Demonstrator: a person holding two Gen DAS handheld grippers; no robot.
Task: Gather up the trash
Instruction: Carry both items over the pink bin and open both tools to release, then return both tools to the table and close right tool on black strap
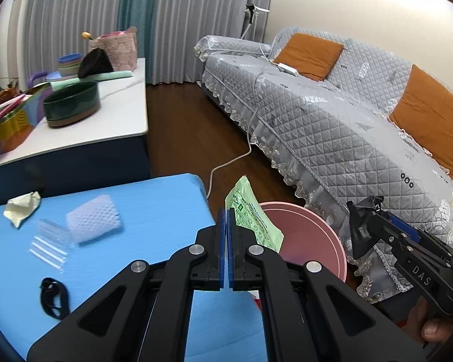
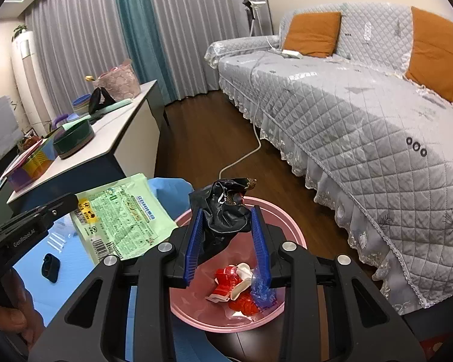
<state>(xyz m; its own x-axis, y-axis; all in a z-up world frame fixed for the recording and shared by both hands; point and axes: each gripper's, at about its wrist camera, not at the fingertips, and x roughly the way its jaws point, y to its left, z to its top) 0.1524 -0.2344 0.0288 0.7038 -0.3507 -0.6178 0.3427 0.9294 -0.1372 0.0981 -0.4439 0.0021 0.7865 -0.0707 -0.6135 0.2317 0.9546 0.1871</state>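
My right gripper (image 2: 226, 235) hangs right over the pink bin (image 2: 290, 229), blue fingers clamped partway on the crumpled black wrapper (image 2: 223, 211), so the drop is straight down onto the red and white scraps (image 2: 235, 286). My left gripper (image 1: 226, 226), nearly closed, pinches the green packet (image 1: 250, 214) by its edge, long side angled up, just beside the bin's rim. More litter waits on the blue mat (image 1: 154, 199): crumpled paper (image 1: 21, 208), bubble wrap (image 1: 93, 217)
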